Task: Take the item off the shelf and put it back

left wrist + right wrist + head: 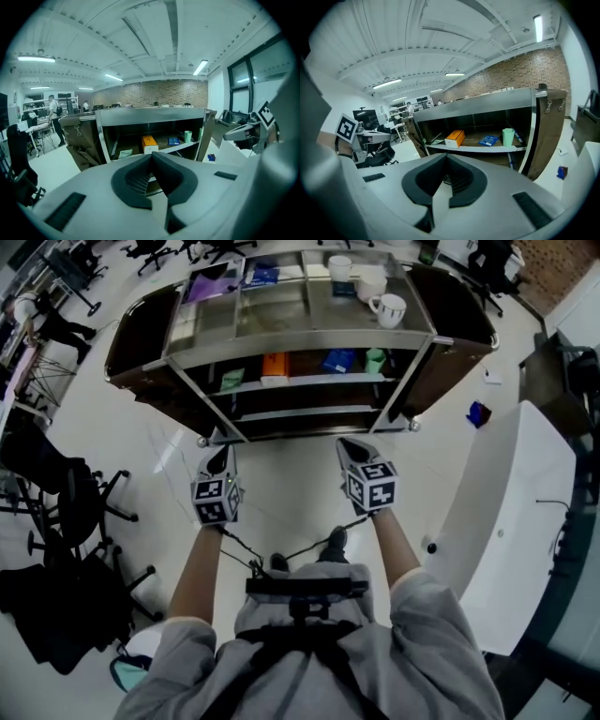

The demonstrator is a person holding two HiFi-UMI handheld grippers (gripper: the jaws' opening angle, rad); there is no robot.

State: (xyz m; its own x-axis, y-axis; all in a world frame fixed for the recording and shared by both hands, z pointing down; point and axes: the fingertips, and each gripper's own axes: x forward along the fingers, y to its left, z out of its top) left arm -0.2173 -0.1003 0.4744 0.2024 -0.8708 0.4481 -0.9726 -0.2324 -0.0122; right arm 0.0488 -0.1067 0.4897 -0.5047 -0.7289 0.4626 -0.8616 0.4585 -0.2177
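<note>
Your left gripper (pixel 151 158) and right gripper (pixel 446 159) both have jaws pressed together on nothing, while the orange box (pixel 273 367) sits on the shelf (pixel 309 382) ahead of them, well apart.

Glossy white floor (pixel 281 488); black office chairs (pixel 70 512) at 9 o'clock; brick wall (pixel 159 93) at 12 o'clock; ceiling strip lights (pixel 36 59) lit.

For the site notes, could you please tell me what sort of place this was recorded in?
Most likely an open-plan office or lab workspace: black office chairs stand around, strip lights line the ceiling, and a desk monitor shows to the left of the steel shelf trolley in the right gripper view.
</note>
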